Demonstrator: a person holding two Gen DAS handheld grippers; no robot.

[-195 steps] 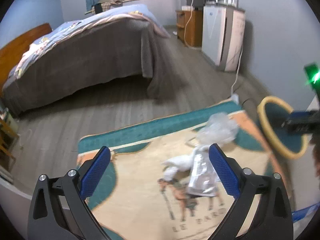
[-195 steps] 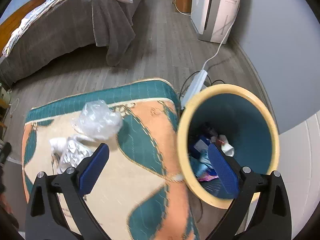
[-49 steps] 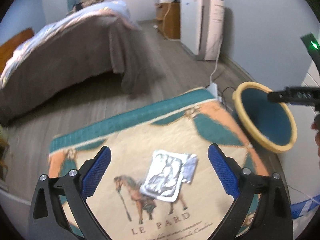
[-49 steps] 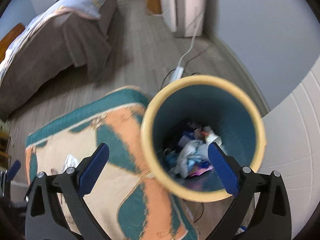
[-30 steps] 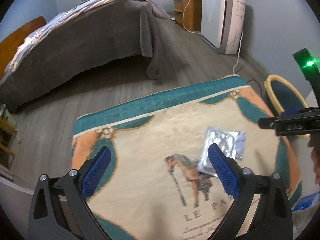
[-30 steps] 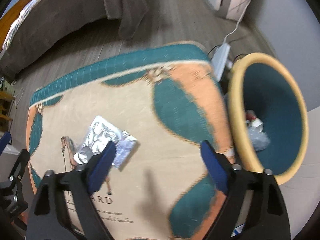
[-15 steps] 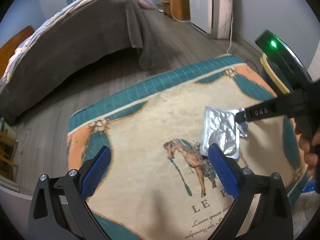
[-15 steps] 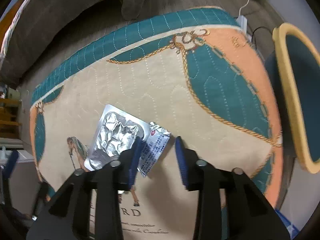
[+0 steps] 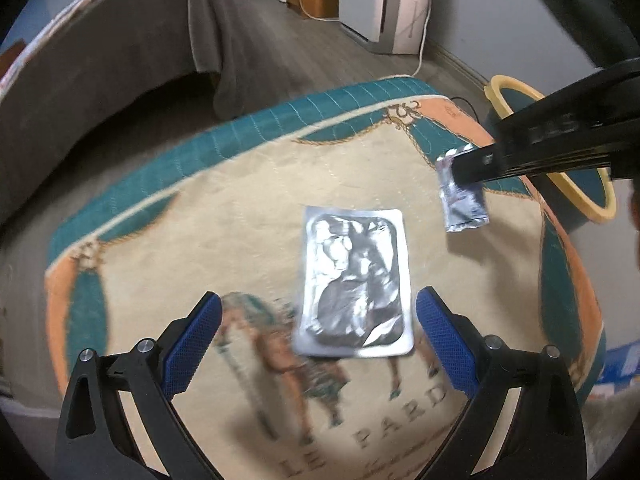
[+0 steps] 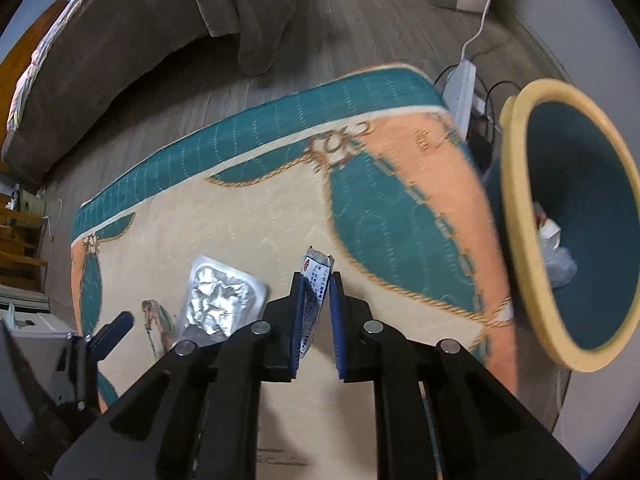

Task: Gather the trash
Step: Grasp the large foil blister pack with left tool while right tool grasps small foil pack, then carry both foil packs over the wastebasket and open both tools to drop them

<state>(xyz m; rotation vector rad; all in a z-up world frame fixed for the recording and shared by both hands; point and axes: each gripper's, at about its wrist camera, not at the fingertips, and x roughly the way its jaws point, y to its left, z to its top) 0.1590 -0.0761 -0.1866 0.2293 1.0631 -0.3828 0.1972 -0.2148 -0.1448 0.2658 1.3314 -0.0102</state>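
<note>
Two pieces of trash are visible. The first, a small foil sachet point(image 10: 317, 276), sits between the jaws of the right gripper point(image 10: 316, 280), low in the centre of the right wrist view; the jaws are closing on it, and it appears lifted clear of the mat. In the left wrist view the same sachet hangs from the gripper tip at the right of the frame. The second, a larger flat foil blister sheet point(image 9: 354, 284), lies on the mat point(image 9: 240, 208) at the centre of the left wrist view, just left of the right gripper in the other view.

One left gripper point(image 9: 318, 332) hovers over the blister sheet with its jaws wide open; the sheet's lower end lies between the two blue pads point(image 9: 446, 340), with no contact.

One bin point(image 10: 568, 224), yellow-rimmed with a teal interior, stands at the right edge of the right wrist view, just beside the mat's edge, with trash already inside. One bed point(image 10: 120, 40) fills the upper left, and one white power strip point(image 10: 464, 92) lies on the wood floor point(image 10: 360, 32) between mat and bin.
</note>
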